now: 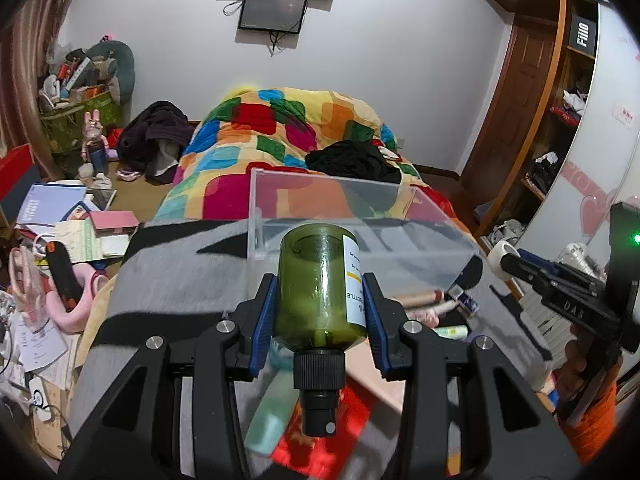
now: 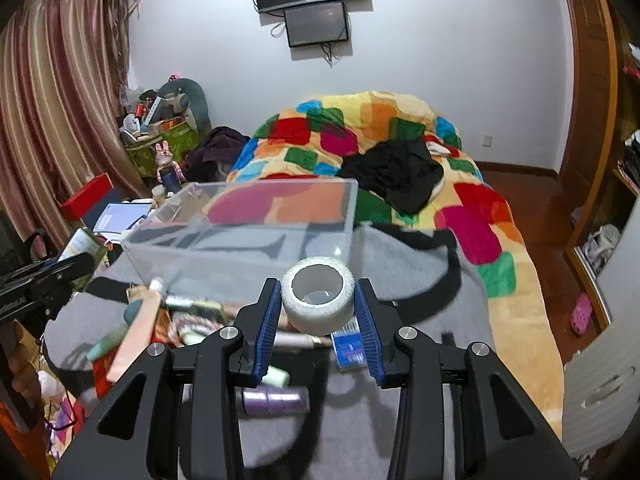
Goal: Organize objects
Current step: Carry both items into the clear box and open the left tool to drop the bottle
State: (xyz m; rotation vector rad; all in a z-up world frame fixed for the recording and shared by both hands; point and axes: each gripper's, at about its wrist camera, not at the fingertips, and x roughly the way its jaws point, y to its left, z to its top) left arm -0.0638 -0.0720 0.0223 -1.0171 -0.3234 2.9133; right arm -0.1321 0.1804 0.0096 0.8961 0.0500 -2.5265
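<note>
My left gripper [image 1: 322, 292] is shut on a green spray bottle [image 1: 320, 288] with a black cap and white label, held above the grey blanket, just short of the clear plastic box [image 1: 280, 188]. My right gripper [image 2: 317, 294] is shut on a white tape roll [image 2: 318, 298], held in front of the same clear box [image 2: 224, 252]. Under both grippers lies a pile of small items: a teal tube [image 1: 272, 416], a purple tube [image 2: 272, 400], a blue packet [image 2: 348, 346] and a pink tube [image 2: 136, 328]. The right gripper shows at the right edge of the left wrist view [image 1: 560, 284].
The box stands on a grey and black blanket [image 2: 400, 264] on a bed with a colourful patchwork quilt [image 1: 280, 128]. Black clothes [image 2: 396, 172] lie on the quilt. Books and clutter [image 1: 60, 216] cover the floor at left. A wardrobe [image 1: 560, 120] stands at right.
</note>
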